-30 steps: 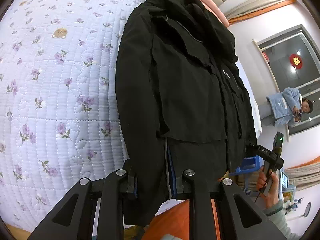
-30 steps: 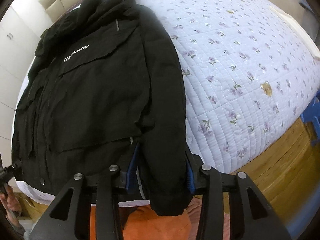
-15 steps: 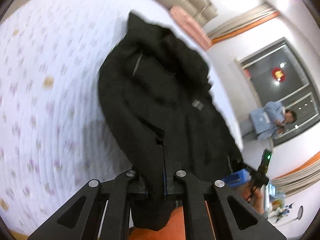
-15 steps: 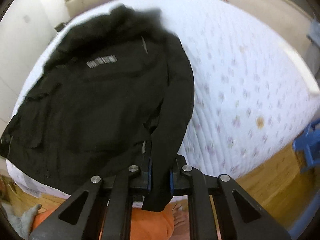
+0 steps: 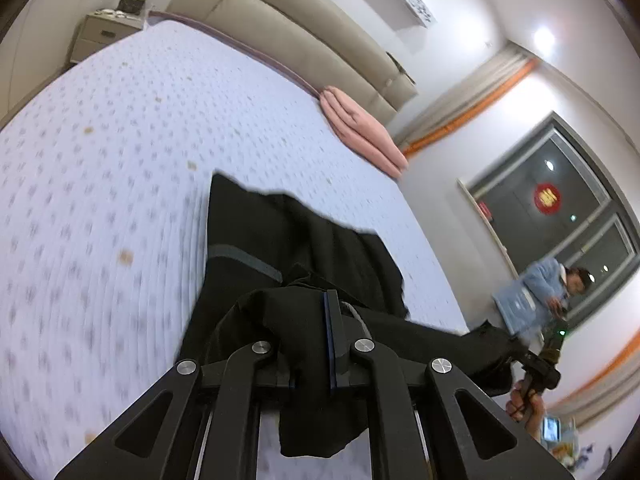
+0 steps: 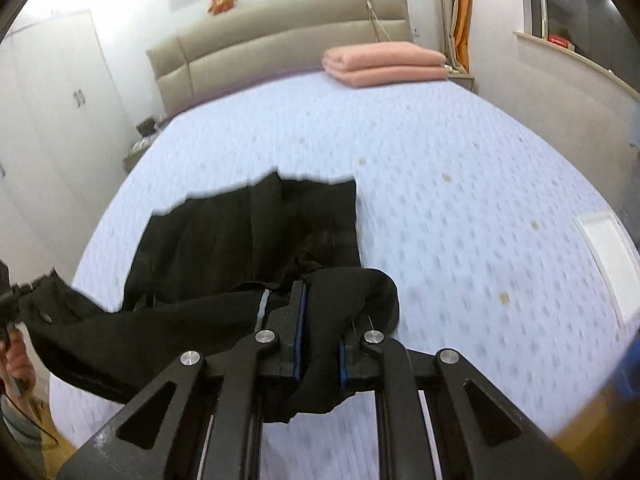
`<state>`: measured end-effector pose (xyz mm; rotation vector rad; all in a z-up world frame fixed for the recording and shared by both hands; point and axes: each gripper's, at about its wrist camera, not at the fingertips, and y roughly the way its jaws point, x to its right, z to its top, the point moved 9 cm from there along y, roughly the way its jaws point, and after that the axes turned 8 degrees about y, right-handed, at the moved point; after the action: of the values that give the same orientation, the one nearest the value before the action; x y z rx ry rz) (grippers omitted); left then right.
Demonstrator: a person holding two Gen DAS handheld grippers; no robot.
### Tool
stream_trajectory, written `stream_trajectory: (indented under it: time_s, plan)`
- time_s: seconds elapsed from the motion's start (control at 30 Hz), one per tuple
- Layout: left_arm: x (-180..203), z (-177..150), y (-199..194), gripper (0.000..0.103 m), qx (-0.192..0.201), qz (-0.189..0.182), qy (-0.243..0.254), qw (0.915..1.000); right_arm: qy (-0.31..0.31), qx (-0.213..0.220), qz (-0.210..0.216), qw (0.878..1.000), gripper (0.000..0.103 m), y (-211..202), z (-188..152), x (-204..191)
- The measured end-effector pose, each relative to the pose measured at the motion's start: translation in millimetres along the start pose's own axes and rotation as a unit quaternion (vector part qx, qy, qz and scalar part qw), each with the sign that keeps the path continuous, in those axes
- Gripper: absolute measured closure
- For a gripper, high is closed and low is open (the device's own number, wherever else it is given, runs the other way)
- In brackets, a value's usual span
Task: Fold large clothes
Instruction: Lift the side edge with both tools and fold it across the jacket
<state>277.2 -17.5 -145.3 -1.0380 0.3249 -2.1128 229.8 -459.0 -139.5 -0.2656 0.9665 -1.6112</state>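
Black jacket (image 5: 280, 248): one, lying on the quilted floral bedspread (image 5: 100, 160), near the foot of the bed. Its far part rests flat on the quilt; its near hem is raised off the bed and stretched between the two grippers.

Left gripper (image 5: 312, 364): jaws nearly together, clamped on a bunched fold of the jacket's near left edge; cloth hangs below the jaws. Right gripper (image 6: 320, 356): jaws narrow, pinching the jacket's near right edge, with a wad of black fabric between the blue pads (image 6: 298, 340). In the left wrist view the right gripper shows far right, with the hem taut across to it.

Key relation: the rest of the jacket lies ahead of and below both grippers, its long axis running from the held hem toward the headboard (image 6: 280, 40). Both hands sit about level at the near end, one at each corner, neither clearly nearer. Judged step: carrying the hem forward over the body to fold it in half.

Count: one jacket, two grippers, one folded pink blanket (image 6: 384, 64) at the head of the bed, well apart from the jacket.
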Motion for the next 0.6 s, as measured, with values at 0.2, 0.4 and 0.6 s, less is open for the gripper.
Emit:
stream_trajectory:
  time_s: [0.2,0.4,0.6]
  plan:
    - [-41.3,57.6,83.1,0.089,0.000,0.057,-0.010,0.9983,0.041,-0.010,-0.013,0.999,0.085,99.4,67.2,4.1]
    - [-106.1,38.9,169.7,0.089,-0.076,0.102,-0.073,0.9892,0.036,-0.064,-0.053,0.996,0.085,213.6,69.7,8.0]
    - [-125.1,18.2,200.4,0.089,-0.102,0.103,-0.077,0.9864,0.007,-0.089,-0.093,0.992,0.082,268.2,34.9,10.9]
